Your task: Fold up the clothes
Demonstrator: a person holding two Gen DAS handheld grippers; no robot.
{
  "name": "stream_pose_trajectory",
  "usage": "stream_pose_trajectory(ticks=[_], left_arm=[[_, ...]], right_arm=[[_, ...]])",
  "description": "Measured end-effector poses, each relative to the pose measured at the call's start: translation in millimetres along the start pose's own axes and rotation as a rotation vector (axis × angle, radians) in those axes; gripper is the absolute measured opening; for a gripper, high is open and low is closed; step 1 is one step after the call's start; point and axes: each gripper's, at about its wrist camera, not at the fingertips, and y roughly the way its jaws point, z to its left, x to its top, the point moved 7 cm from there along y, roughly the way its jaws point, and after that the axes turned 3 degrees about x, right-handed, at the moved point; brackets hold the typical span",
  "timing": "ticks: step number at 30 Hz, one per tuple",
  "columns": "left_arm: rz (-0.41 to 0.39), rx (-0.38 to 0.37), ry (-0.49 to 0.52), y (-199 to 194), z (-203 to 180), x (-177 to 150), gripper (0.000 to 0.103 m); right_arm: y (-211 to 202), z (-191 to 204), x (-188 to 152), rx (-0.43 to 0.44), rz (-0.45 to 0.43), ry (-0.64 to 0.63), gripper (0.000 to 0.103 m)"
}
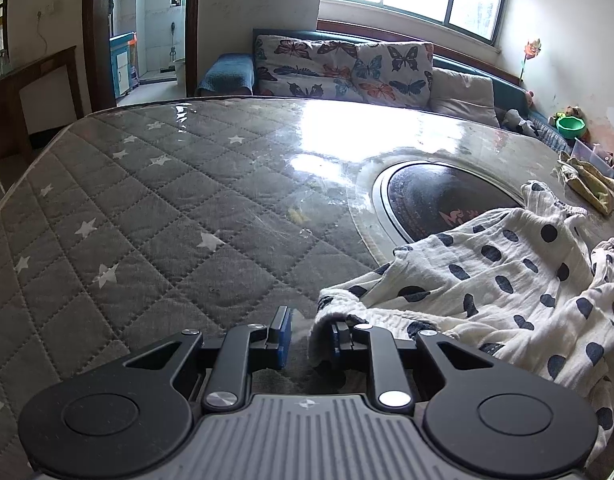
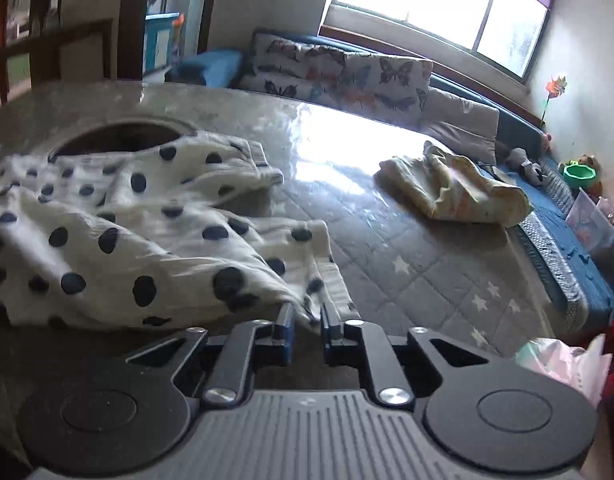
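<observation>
Right now the polka-dot garment [image 1: 487,276] lies rumpled on the quilted table cover [image 1: 147,208], stretched between your two tools. Your left gripper [image 1: 309,334] has its jaws part open, with a cloth edge draped over the right-hand finger and into the gap; whether it is pinched I cannot tell. From there the cloth runs off to the right. Your right gripper [image 2: 307,330] is also part open, a hem corner sitting between its fingers, and the cloth spreads away to the left. So the long axis looks to run side to side, each hand at one end. A yellow cloth [image 2: 455,192] lies well apart.
</observation>
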Motion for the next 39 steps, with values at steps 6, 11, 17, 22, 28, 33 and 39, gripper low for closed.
stream_pose_trajectory(ticks=[6,11,17,22,28,33,39], left_arm=[[-0.003,0.0,0.013,0.3,-2.2,1.8,0.023],[-0.002,0.005,0.019,-1.2,-3.6,1.2,0.023],[-0.005,0.002,0.028,-3.1,-4.5,3.6,0.023],[-0.015,-0.004,0.028,-5.4,-4.8,5.0,0.023],[-0.026,-0.013,0.024,-7.8,-4.4,5.8,0.023],[-0.036,-0.023,0.021,-10.2,-3.7,6.5,0.023],[-0.048,-0.032,0.019,-12.9,-2.9,6.7,0.02]], right_arm=[[-11.7,4.9,33.1,0.087,-0.07,0.068,0.017],[18.2,37.7,79.1,0.262,-0.097,0.123,0.017],[73.0,80.2,130.3,0.418,-0.046,0.199,0.023],[118.7,102.3,154.5,0.455,0.036,0.254,0.025],[161.9,114.1,156.1,0.425,0.132,0.27,0.025],[185.3,123.2,153.0,0.389,0.183,0.26,0.013],[198.0,133.0,166.3,0.347,0.184,0.22,0.002]])
